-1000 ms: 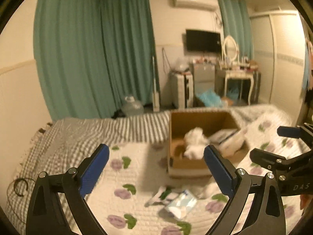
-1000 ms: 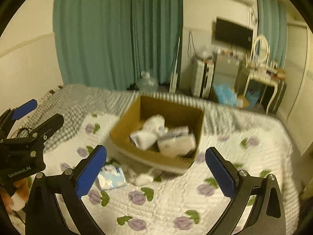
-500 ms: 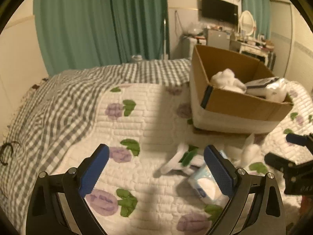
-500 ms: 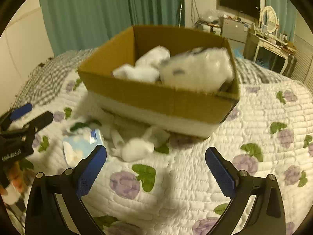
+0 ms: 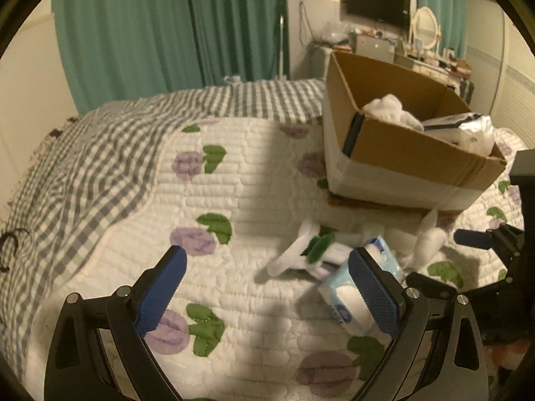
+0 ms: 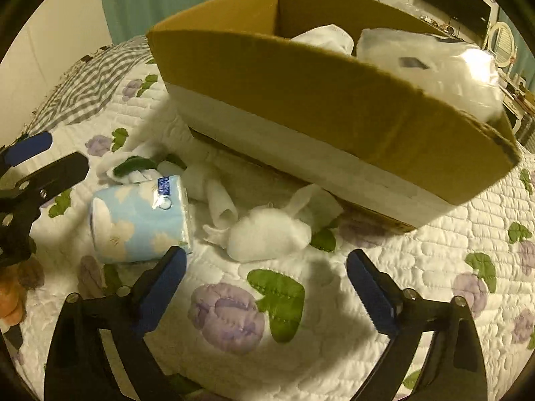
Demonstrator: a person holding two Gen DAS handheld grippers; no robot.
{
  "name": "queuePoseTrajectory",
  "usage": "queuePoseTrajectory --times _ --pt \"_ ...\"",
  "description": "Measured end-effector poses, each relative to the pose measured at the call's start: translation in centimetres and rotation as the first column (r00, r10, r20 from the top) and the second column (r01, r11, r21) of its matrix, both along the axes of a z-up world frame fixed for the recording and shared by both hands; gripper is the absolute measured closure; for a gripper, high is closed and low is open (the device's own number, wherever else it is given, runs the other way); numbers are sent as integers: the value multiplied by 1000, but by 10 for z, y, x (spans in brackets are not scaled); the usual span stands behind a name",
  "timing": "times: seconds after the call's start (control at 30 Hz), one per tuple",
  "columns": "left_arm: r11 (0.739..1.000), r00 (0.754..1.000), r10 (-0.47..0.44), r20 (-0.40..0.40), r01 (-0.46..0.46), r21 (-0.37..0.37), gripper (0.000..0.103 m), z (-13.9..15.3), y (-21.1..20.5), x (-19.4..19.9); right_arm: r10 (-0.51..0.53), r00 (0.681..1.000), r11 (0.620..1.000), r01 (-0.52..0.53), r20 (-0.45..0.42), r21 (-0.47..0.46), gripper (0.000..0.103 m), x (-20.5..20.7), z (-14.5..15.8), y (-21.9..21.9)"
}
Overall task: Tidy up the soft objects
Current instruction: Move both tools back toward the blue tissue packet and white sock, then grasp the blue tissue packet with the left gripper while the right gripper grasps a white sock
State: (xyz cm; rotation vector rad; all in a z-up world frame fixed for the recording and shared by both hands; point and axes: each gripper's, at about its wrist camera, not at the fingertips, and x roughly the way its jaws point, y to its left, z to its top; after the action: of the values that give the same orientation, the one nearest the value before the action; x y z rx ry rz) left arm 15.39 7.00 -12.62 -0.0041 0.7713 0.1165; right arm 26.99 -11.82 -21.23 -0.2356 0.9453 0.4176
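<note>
A cardboard box (image 5: 411,153) (image 6: 301,100) stands on the quilted bed and holds white soft items and a plastic-wrapped pack (image 6: 431,70). In front of it lie a light-blue tissue pack (image 6: 137,217) (image 5: 347,287), a white balled sock (image 6: 271,234) (image 5: 429,244), and white-and-green socks (image 5: 307,250) (image 6: 133,167). My left gripper (image 5: 267,287) is open and empty above the quilt, its right finger just in front of the tissue pack. My right gripper (image 6: 265,290) is open and empty, low over the quilt just short of the balled sock.
The flowered quilt (image 5: 234,200) lies over a grey checked blanket (image 5: 100,153). Green curtains (image 5: 167,26), a TV (image 5: 378,3) and a dressing table stand behind the bed. The left gripper shows at the left edge of the right wrist view (image 6: 30,173).
Both grippers have come down and forward toward the loose items in front of the box. The box and the items now look much larger. Both stay open.
</note>
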Motion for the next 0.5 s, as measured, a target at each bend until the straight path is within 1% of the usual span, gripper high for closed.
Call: queuePoseTrajectory --times 0.1,0.2,0.27,0.3,0.33,0.43,0.5 --pt "1000 1000 -1 -15 1 -11 4 -3 1 1 -10 1000 1000 10 -21 2 14 10 -9 2" --pt "999 1000 -28 -13 28 -17 4 -3 -2 -1 -34 998 999 34 -46 7 26 21 -15 1" --pt "999 999 -43 -10 43 6 4 -3 -7 -2 -36 998 999 37 -45 15 42 21 -15 0" --pt "999 999 -51 -12 51 15 4 -3 -10 -2 -34 999 999 35 -41 18 49 20 -13 0" --pt "998 998 -57 -16 58 20 4 -4 -12 -2 -27 999 999 28 -36 21 59 19 -11 0" --pt "997 996 -82 -25 82 15 4 -6 -16 -3 -26 999 999 26 -19 26 61 13 -7 0" --pt "994 993 -111 -29 111 -4 4 -8 -21 -4 -38 999 999 38 -12 29 61 7 -3 -5"
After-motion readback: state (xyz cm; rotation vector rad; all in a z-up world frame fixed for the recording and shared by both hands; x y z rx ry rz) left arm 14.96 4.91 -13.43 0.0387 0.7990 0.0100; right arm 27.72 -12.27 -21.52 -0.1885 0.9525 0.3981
